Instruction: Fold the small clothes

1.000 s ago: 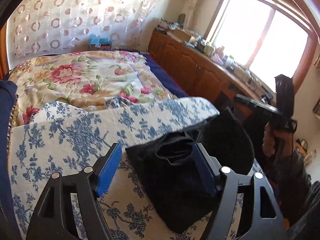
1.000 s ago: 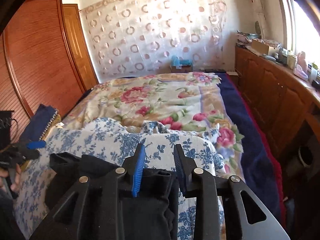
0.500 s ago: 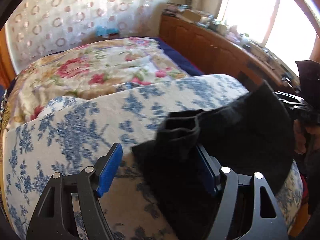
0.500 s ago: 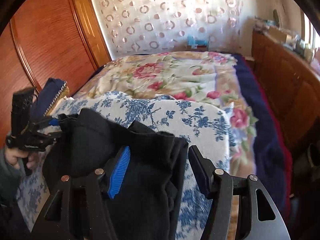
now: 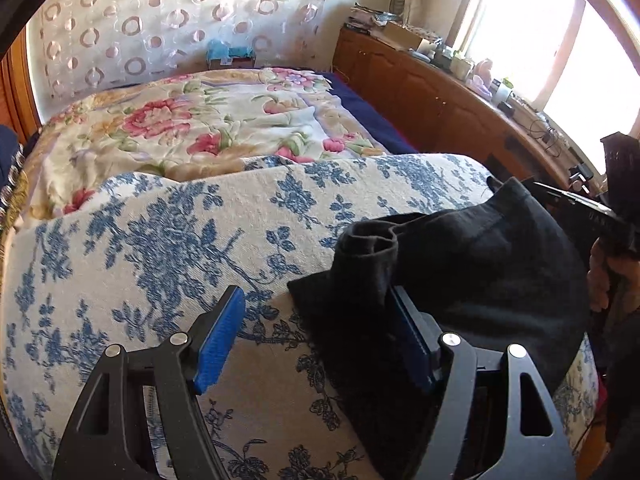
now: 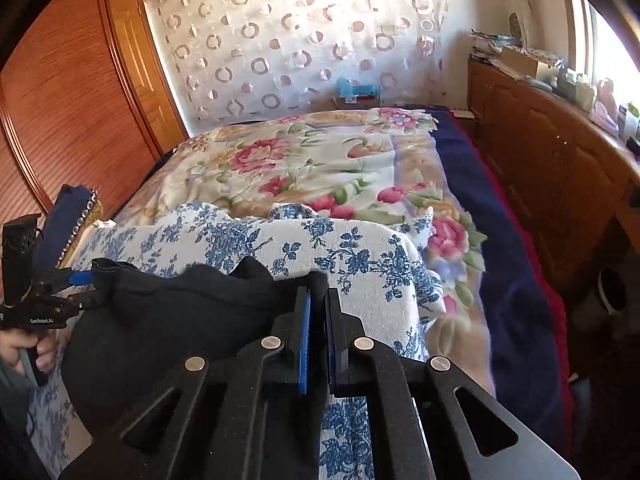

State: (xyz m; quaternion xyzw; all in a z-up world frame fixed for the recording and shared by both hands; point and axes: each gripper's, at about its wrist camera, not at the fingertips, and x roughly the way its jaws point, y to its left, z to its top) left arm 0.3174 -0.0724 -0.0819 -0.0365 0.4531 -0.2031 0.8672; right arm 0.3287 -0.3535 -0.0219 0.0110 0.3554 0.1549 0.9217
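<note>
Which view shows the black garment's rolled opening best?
Left wrist view. The black garment lies spread on the blue floral cover, its tubular opening facing the camera just past the open left tool. The right wrist view shows only a dark bunched mass, its near edge pinched in the right tool, opening hidden.

Matt black knit garment (image 5: pixel 472 280); coarse woven blue-floral cover (image 5: pixel 168 248); glossy wood cabinet (image 6: pixel 552 160)

The only lettering sits on the left gripper (image 6: pixel 80 278), seen from the right wrist: small white print along its black body that looks like "GenRobot.AI", though it is tiny and blurred. Nothing else can be read.
</note>
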